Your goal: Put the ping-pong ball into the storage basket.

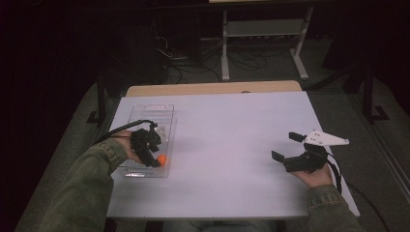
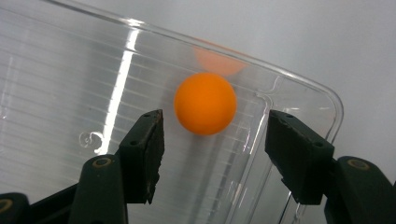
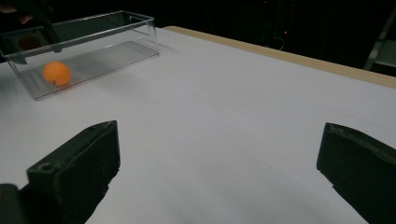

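1 orange ball (image 2: 205,103), likely light, hard, smooth and quick to roll, lies loose in the clear bin's (image 1: 145,113) near corner between the parted left gripper (image 2: 212,135) jaws; right gripper (image 3: 219,163) idles wide open, so pinch across the ball's middle.

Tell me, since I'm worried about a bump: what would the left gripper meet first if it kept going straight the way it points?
Probably the orange ball, just beyond the left gripper's open jaws, then the clear bin's floor.
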Action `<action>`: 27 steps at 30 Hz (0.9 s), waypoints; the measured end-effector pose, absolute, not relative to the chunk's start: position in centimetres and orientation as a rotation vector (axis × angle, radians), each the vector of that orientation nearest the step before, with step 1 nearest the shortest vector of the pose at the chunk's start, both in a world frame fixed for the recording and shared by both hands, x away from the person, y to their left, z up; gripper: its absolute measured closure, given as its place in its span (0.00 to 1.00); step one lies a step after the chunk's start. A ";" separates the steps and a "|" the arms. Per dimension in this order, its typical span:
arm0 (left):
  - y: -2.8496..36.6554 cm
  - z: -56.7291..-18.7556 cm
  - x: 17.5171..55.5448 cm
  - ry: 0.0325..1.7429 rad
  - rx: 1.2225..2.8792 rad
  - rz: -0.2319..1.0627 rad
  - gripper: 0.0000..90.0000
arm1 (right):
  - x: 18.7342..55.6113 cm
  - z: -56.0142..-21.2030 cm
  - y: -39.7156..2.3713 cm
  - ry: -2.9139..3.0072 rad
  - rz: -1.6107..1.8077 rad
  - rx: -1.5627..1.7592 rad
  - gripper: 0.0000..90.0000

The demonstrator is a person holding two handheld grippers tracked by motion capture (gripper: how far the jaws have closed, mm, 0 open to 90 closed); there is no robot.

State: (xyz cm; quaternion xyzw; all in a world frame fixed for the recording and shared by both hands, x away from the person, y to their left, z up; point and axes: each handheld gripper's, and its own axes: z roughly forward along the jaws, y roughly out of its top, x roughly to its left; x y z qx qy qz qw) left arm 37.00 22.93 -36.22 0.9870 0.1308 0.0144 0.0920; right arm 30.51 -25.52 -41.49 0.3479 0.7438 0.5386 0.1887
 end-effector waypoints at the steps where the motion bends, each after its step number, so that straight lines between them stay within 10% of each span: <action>1: 23.0 -36.1 37.0 0.393 2.926 0.047 0.40 | 30.5 -41.5 -25.5 2.093 1.515 0.978 0.00; 14: 23.6 -34.6 36.7 0.435 2.889 0.101 0.32 | 30.4 -41.4 -25.5 2.091 1.516 0.982 0.00; 27: 23.6 -32.5 35.9 0.476 2.776 0.180 0.00 | 30.5 -41.5 -25.5 2.091 1.525 0.987 0.00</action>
